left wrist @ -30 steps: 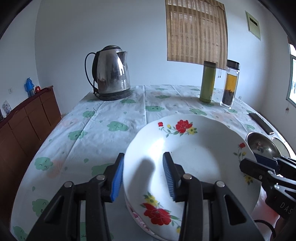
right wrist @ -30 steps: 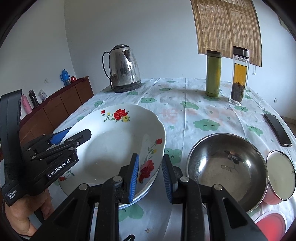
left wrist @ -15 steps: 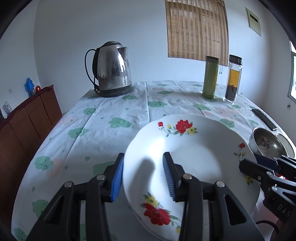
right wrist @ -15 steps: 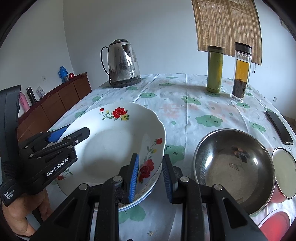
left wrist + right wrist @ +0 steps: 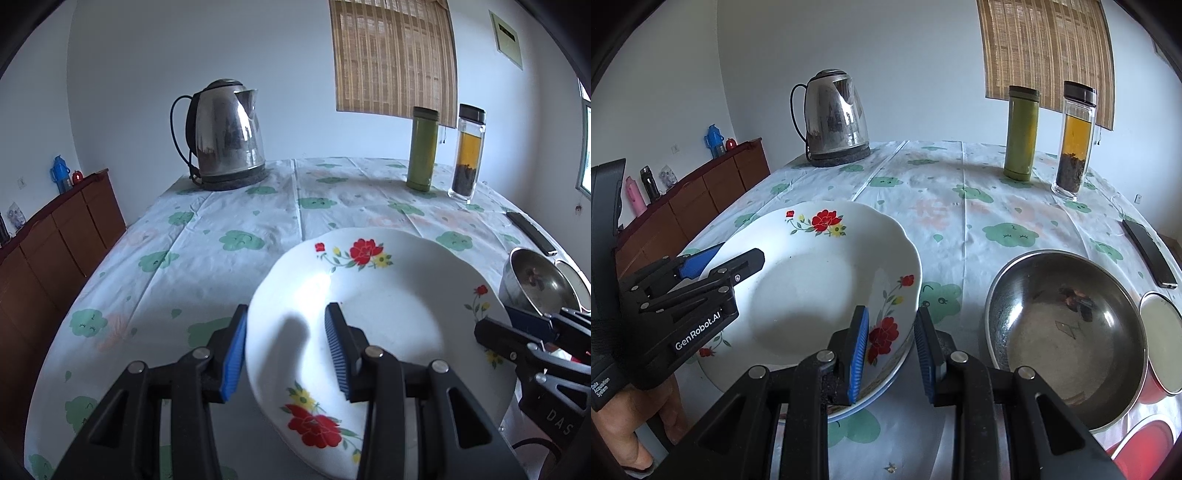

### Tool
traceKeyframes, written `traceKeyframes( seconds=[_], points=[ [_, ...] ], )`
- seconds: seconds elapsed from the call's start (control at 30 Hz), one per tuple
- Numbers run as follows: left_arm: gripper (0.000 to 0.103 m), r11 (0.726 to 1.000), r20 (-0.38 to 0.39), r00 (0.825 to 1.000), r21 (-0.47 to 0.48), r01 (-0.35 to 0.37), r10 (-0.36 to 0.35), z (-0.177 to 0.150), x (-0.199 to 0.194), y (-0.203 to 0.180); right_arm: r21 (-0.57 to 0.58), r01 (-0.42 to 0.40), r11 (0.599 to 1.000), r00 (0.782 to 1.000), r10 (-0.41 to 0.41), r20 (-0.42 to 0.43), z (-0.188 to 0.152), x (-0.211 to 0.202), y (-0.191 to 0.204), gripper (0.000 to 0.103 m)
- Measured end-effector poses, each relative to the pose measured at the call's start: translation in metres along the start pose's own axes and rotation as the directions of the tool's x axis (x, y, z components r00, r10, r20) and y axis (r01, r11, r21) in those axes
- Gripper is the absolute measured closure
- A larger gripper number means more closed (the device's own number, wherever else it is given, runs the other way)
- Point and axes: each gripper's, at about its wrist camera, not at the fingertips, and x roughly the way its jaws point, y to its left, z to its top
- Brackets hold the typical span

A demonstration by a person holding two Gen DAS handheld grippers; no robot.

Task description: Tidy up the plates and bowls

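Observation:
A stack of white plates (image 5: 388, 314) with red flowers sits at the near edge of the table; a blue-rimmed plate (image 5: 882, 387) shows at its bottom. My left gripper (image 5: 286, 350) is shut on the stack's left rim, one pad outside and the other over the plate. In the right wrist view the left gripper (image 5: 727, 258) clamps that rim from the side. My right gripper (image 5: 892, 350) is shut on the stack's (image 5: 812, 295) right rim. A steel bowl (image 5: 1063, 332) stands empty just right of the plates.
A steel kettle (image 5: 225, 136) stands at the far left of the flowered tablecloth. A green flask (image 5: 1021, 133) and a glass tea bottle (image 5: 1075, 140) stand far right. A phone (image 5: 1148, 254) and a cream-lidded red container (image 5: 1160, 339) lie right of the bowl. A wooden sideboard (image 5: 701, 199) lines the left wall.

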Motion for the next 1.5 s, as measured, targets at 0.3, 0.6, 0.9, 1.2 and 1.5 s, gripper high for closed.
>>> traceKeyframes(
  seconds=[0.3, 0.6, 0.9, 1.2, 1.5],
  points=[
    [0.064, 1.0, -0.015, 1.0, 0.007, 0.002, -0.002, -0.002, 0.003, 0.0, -0.013, 0.019, 1.0, 1.0, -0.019, 0.001, 0.0, 0.001, 0.002, 0.075],
    [0.064, 1.0, -0.031, 1.0, 0.004, 0.004, -0.004, -0.004, 0.006, 0.0, -0.019, 0.022, 1.0, 1.0, -0.022, 0.001, 0.0, 0.001, 0.003, 0.075],
    [0.064, 1.0, -0.046, 0.999, -0.002, 0.008, -0.008, -0.004, 0.009, 0.001, -0.048, 0.042, 0.998, 0.999, -0.042, -0.001, -0.001, 0.003, 0.006, 0.075],
    [0.064, 1.0, -0.072, 0.997, -0.004, 0.012, -0.013, -0.005, 0.012, 0.001, -0.048, 0.042, 0.998, 0.999, -0.042, -0.001, -0.002, 0.003, 0.007, 0.075],
    [0.064, 1.0, -0.073, 0.997, -0.007, 0.012, -0.013, -0.005, 0.012, 0.002, -0.064, 0.053, 0.997, 0.999, -0.053, 0.0, -0.002, 0.005, 0.007, 0.075]
  ],
)
